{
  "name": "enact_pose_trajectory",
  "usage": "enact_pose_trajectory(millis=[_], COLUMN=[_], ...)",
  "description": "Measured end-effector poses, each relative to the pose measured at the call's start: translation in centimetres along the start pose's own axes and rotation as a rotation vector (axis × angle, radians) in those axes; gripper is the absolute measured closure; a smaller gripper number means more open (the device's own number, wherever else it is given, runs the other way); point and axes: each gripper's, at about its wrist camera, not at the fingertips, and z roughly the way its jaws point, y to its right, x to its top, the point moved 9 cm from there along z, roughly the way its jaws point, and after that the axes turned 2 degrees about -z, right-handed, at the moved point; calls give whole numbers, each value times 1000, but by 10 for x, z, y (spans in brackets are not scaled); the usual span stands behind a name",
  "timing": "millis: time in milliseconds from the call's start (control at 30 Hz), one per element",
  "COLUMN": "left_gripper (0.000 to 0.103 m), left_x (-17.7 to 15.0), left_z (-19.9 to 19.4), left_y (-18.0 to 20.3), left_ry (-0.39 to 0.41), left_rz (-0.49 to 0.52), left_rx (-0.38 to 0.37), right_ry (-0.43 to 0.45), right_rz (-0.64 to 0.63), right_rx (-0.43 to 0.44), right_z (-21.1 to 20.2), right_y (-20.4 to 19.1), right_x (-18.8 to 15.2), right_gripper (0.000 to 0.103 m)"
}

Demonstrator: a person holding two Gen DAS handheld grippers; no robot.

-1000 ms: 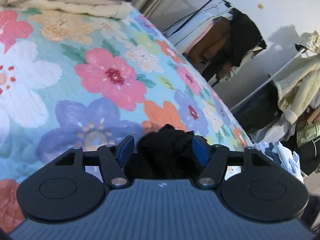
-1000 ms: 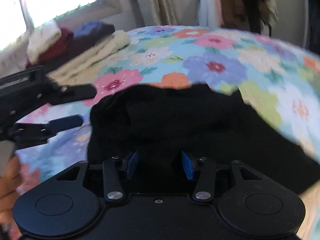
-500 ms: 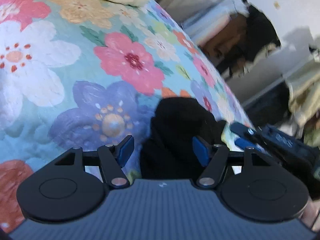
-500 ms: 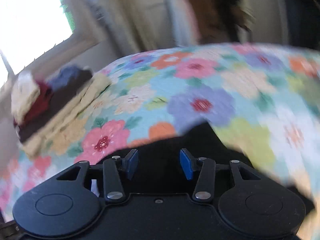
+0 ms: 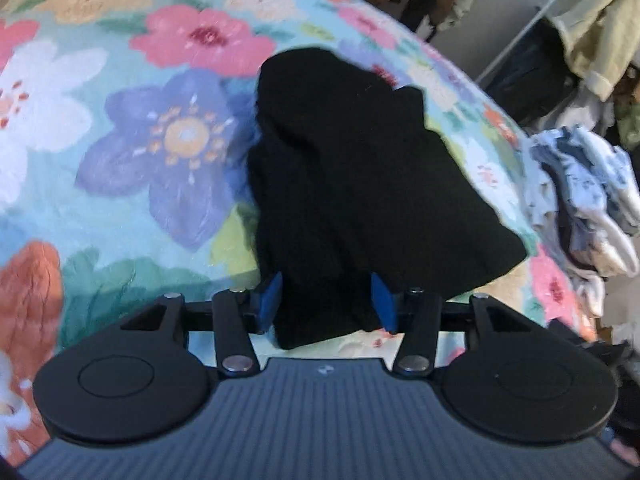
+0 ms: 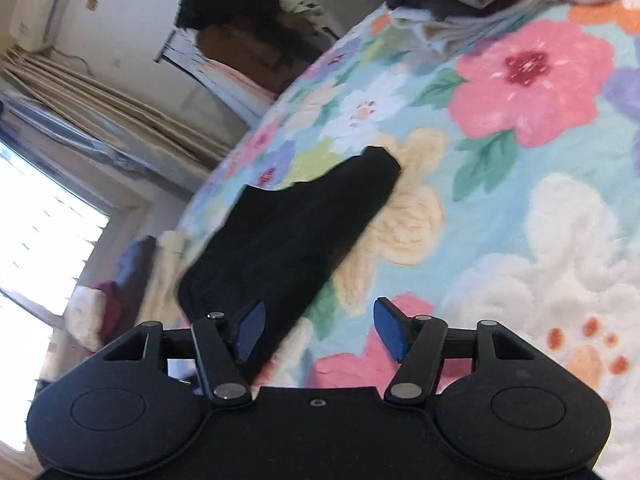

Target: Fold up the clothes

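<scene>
Partly blurred black garment (image 5: 352, 184) between parted left tongs (image 5: 327, 301); folds indistinct.

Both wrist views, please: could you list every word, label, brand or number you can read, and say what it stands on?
None can be read.
Left gripper body: a tiny pale mark at its front edge, too small to read.
Black garment, floral blanket, clothes pile: no text shows.
Wall: two small tan squares, blank.
</scene>
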Motion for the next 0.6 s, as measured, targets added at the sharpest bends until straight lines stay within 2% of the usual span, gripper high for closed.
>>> enact_pose_trajectory(millis=[33, 67, 167, 233, 367, 400, 433, 500, 600], left_gripper=[61, 97, 97, 97, 98, 98, 98, 98, 98], left_x=[-1, 0, 3, 7, 11, 12, 12, 12, 11], left_z=[3, 4, 3, -2, -17, -23, -30, -45, -67], left_y=[-1, -2, -9, -13, -8, -6, -6, -5, -5], left_ry=[3, 13, 37, 67, 138, 152, 163, 184, 215], left_rz=[-3, -23, -111, -117, -77, -65, -61, -52, -38], left_rx=[-11, -41, -123, -121, -100, -94, -87, -72, -50], right_ry=[3, 7, 10, -22, 0, 7, 8, 41, 103], right_rz=[22, 46, 119, 128, 9, -33, -83, -141, -188], right_rx=[34, 53, 56, 12, -30, -46, -66, -81, -57], right_z=[5, 13, 44, 70, 102, 107, 110, 99, 57], right_y=[0, 1, 9, 14, 0, -7, -13, -28, -52], right_x=[2, 5, 15, 23, 38, 40, 42, 45, 42], right_gripper=[36, 36, 32, 30, 31, 50, 90, 91, 92])
